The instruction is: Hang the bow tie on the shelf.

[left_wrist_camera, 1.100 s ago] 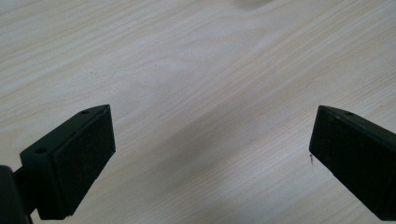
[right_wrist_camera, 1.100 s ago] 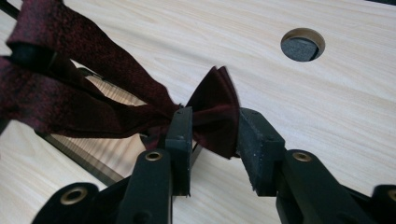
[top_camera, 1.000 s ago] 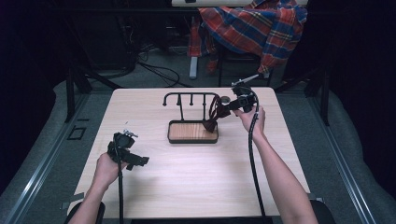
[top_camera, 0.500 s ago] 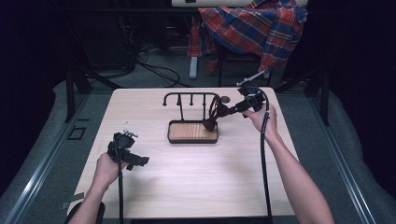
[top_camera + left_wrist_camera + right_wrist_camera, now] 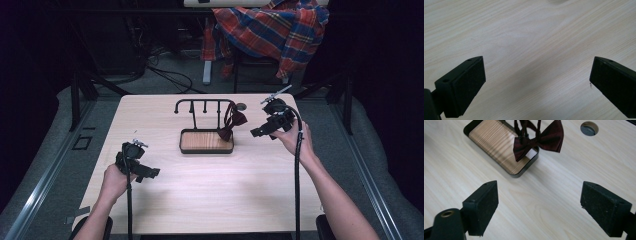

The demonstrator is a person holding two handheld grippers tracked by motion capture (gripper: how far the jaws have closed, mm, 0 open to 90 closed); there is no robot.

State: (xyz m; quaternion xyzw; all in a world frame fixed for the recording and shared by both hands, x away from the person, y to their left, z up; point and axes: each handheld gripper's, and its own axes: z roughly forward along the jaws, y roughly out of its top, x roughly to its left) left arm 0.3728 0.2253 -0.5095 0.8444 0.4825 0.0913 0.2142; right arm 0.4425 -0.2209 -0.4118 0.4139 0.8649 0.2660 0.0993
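one bow tie (image 5: 233,121) hangs on the rack (image 5: 202,106) above its wooden tray (image 5: 206,142); hanging looks done. our right gripper (image 5: 262,131), jaws just opened and empty, stands near; left gripper (image 5: 145,172) open, idle.

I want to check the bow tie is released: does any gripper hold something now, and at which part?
Nothing is held. The right gripper has just been opening and is apart from the bow tie, which hangs on the stand. The left gripper is open too.
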